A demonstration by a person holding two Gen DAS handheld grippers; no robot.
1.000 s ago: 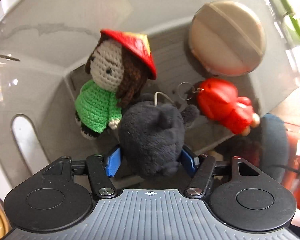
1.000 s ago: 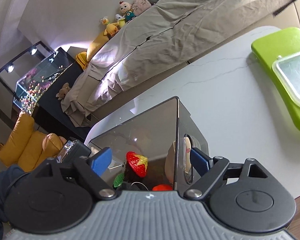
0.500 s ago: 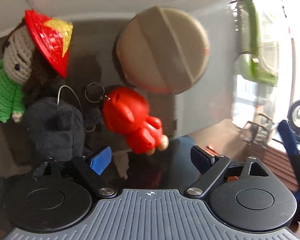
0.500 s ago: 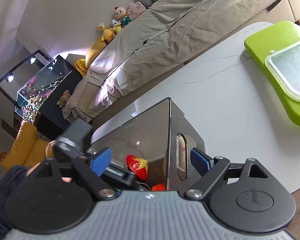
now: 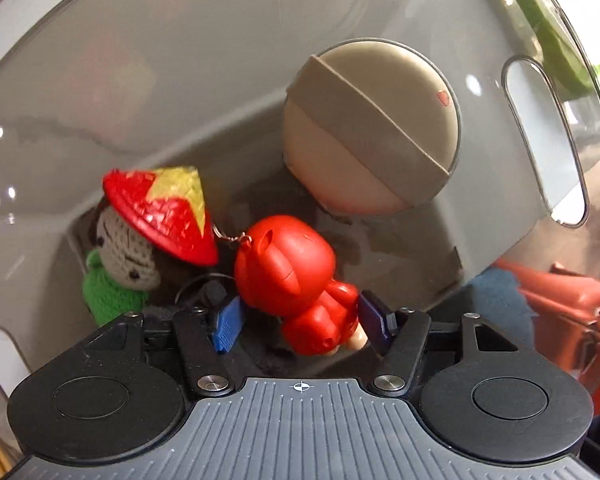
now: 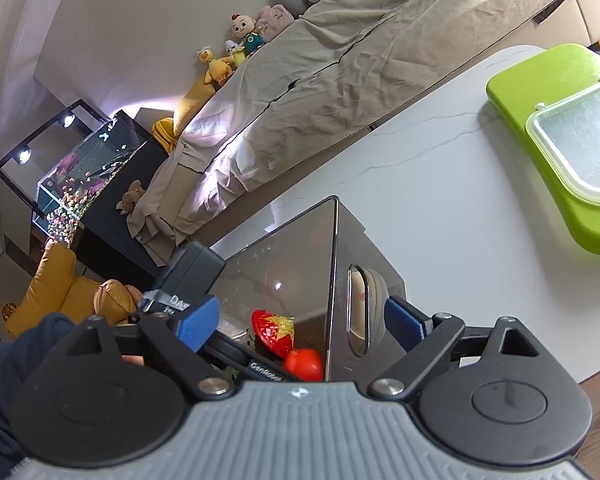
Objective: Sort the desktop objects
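My left gripper (image 5: 296, 316) is inside a smoky clear plastic bin (image 5: 548, 148) and is shut on a red toy figure keychain (image 5: 288, 272), its blue pads against the figure's body. A crocheted doll (image 5: 140, 256) with a red and yellow cone hat and green top lies just left of it. A beige round case (image 5: 372, 136) leans against the bin wall behind. A black plush toy is mostly hidden under the figure. My right gripper (image 6: 300, 320) is open and empty, hovering over the bin (image 6: 332, 264), where the red hat (image 6: 272, 330) and the red figure (image 6: 304, 364) show.
The bin stands on a white marble-look table (image 6: 440, 208). A lime green tray (image 6: 540, 128) with a clear lidded box (image 6: 580, 140) sits at the table's right. A covered sofa with soft toys and a fish tank lie beyond the table.
My left gripper let go of the black plush toy, opened, shifted to the red figure and closed on it. The right gripper stayed open above the bin.
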